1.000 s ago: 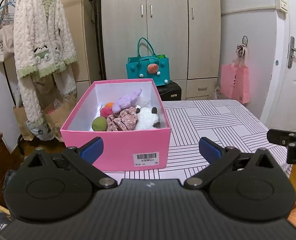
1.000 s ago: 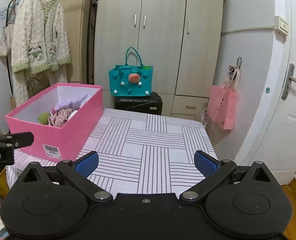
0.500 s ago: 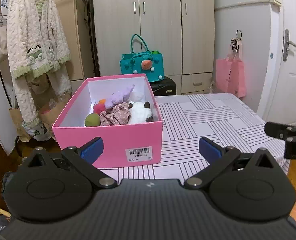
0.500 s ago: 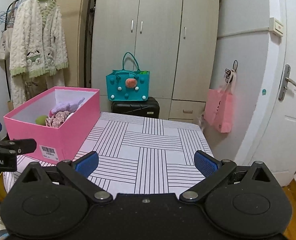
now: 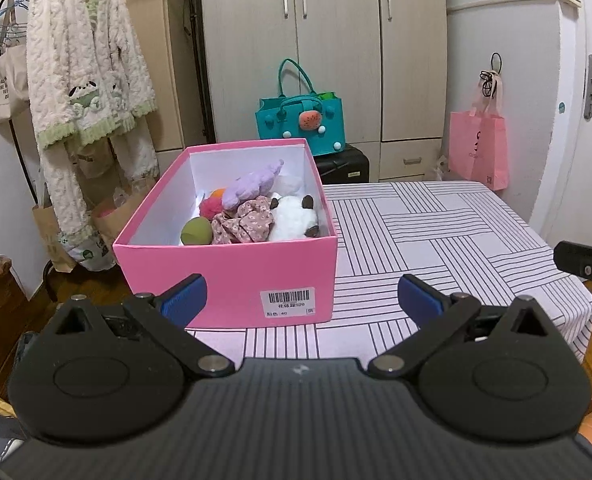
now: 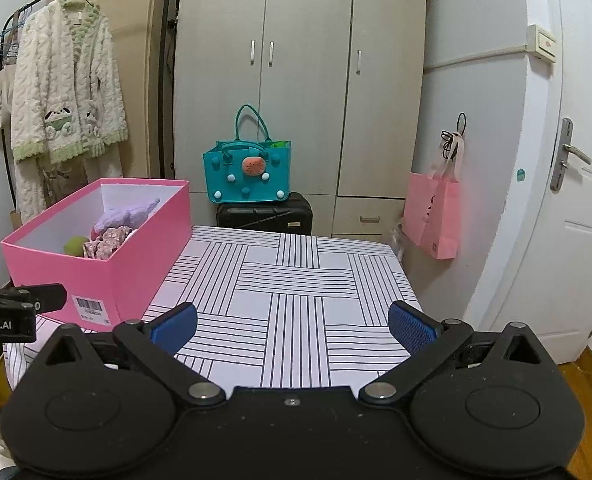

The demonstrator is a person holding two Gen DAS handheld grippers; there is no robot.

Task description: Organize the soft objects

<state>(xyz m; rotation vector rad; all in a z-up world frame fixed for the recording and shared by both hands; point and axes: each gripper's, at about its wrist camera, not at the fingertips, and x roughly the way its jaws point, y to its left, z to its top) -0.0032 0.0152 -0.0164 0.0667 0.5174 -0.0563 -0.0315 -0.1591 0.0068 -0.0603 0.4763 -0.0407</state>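
A pink box (image 5: 232, 272) stands on the left part of the striped table (image 5: 436, 240); it also shows in the right wrist view (image 6: 136, 264). Inside lie a purple plush (image 5: 252, 186), a floral cloth (image 5: 246, 226), a white plush (image 5: 292, 220), a green ball (image 5: 195, 231) and a red fuzzy toy (image 5: 210, 207). My left gripper (image 5: 302, 298) is open and empty, in front of the box's near wall. My right gripper (image 6: 292, 326) is open and empty over the table's near edge, to the right of the box.
A teal bag (image 5: 302, 124) sits on a black suitcase (image 6: 264, 214) behind the table. A pink bag (image 5: 478, 148) hangs on the right wall. A fluffy robe (image 5: 84, 68) hangs on a rack at left. A door (image 6: 576, 208) is at right.
Both grippers have drawn back a little from the table and stayed open. The box sits lower and farther off in the left wrist view.
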